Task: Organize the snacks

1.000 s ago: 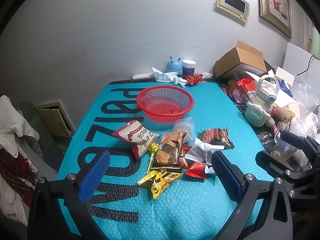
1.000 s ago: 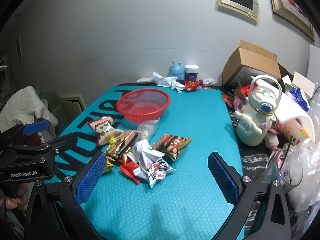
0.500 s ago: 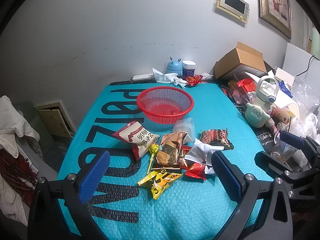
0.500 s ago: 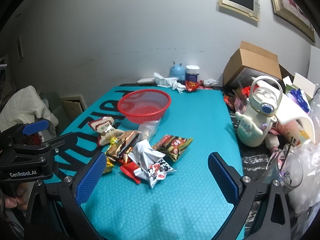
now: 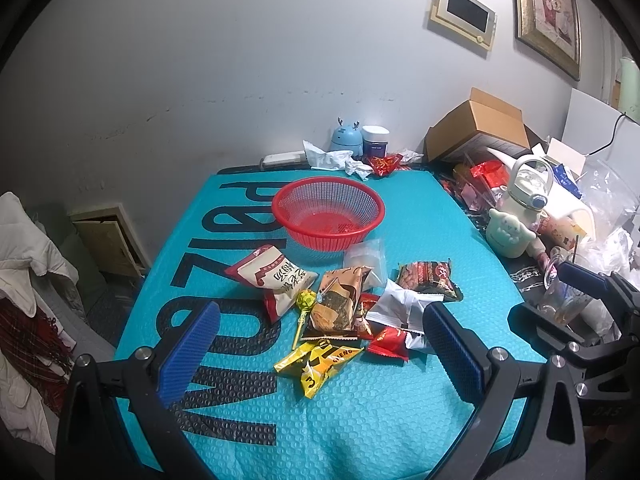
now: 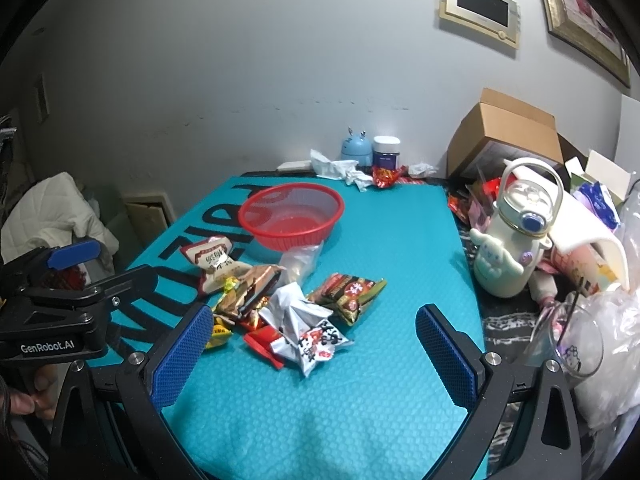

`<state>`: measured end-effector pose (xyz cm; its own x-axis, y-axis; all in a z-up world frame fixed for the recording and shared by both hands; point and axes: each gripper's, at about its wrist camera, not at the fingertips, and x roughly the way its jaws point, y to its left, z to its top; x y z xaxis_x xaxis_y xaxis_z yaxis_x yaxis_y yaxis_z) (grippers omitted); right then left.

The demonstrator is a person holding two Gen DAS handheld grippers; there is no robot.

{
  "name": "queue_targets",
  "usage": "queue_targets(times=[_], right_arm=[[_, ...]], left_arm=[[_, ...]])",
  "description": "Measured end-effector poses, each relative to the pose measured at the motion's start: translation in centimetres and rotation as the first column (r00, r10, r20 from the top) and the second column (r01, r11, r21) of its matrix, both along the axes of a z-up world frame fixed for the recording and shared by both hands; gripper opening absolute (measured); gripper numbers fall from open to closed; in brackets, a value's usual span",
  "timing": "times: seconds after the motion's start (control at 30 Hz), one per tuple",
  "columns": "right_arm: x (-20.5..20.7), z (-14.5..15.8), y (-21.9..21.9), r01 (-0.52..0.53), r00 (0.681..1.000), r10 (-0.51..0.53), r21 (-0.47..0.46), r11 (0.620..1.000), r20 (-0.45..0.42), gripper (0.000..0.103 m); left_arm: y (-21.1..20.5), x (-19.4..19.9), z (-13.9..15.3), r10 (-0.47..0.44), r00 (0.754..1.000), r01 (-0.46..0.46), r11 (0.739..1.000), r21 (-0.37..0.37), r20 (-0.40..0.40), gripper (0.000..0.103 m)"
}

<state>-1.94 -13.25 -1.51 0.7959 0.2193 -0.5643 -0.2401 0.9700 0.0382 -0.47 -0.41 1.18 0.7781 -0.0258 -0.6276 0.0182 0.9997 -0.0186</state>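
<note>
Snacks (image 5: pixel 344 312) heaped mid-mat, all loose; none sorted yet. Red basket (image 5: pixel 328 212) just behind heap, looks empty. Whole job left, I judge. My left gripper (image 5: pixel 320 354) wide open, holding nothing, near yellow packet (image 5: pixel 316 364). My right gripper (image 6: pixel 314 354) wide open too, empty, over white wrapper (image 6: pixel 304 320).

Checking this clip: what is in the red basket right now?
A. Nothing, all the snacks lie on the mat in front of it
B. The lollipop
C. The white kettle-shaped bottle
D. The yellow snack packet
A: the red basket shows only its bare mesh bottom, while the snacks lie heaped on the teal mat in front of it.
</note>
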Motion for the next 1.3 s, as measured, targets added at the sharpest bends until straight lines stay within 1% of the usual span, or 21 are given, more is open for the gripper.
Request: queue_targets(times=[0.37,0.67,0.8,0.9,1.03,1.13,1.2,1.3], right_arm=[[-0.5,-0.1,0.1,-0.021,1.0,0.021,0.007,1.0,0.003,0.103],[-0.8,-1.2,0.1,-0.057,0.998,0.058,0.036,0.998,-0.015,0.103],[-0.8,-1.7,0.3,-0.066,0.998,0.067,0.04,0.997,-0.02,0.102],[-0.8,-2.2,0.3,-0.071,0.997,0.073,0.043,0.997,-0.027,0.102],[-0.5,-3.1,0.3,-0.08,0.995,0.083,0.048,0.996,-0.052,0.101],[-0.1,-4.0,0.3,-0.087,0.993,0.09,0.051,0.995,-0.073,0.101],[0.2,-4.5,0.3,-0.088,0.992,0.092,0.055,0.995,-0.088,0.098],[1.0,-5.5,0.4,-0.089,0.989,0.095,0.058,0.994,-0.115,0.096]], left_arm=[[0.0,-0.8,0.0,-0.013,1.0,0.013,1.0,-0.011,0.014,0.103],[0.0,-1.1,-0.9,-0.033,0.999,0.033,0.999,-0.03,-0.002,0.103],[-0.1,-1.5,-1.1,-0.036,0.999,0.036,0.999,-0.015,0.009,0.103],[0.0,-1.6,-1.4,-0.047,0.999,0.047,0.999,-0.02,0.007,0.103],[0.0,-1.4,-2.3,-0.06,0.998,0.06,0.998,-0.024,-0.007,0.103],[0.3,-1.1,-3.1,-0.073,0.997,0.071,0.996,-0.051,-0.032,0.103],[0.4,-0.8,-3.8,-0.077,0.996,0.074,0.995,-0.067,-0.048,0.103],[0.7,-0.3,-4.8,-0.071,0.995,0.067,0.996,-0.067,-0.07,0.103]])
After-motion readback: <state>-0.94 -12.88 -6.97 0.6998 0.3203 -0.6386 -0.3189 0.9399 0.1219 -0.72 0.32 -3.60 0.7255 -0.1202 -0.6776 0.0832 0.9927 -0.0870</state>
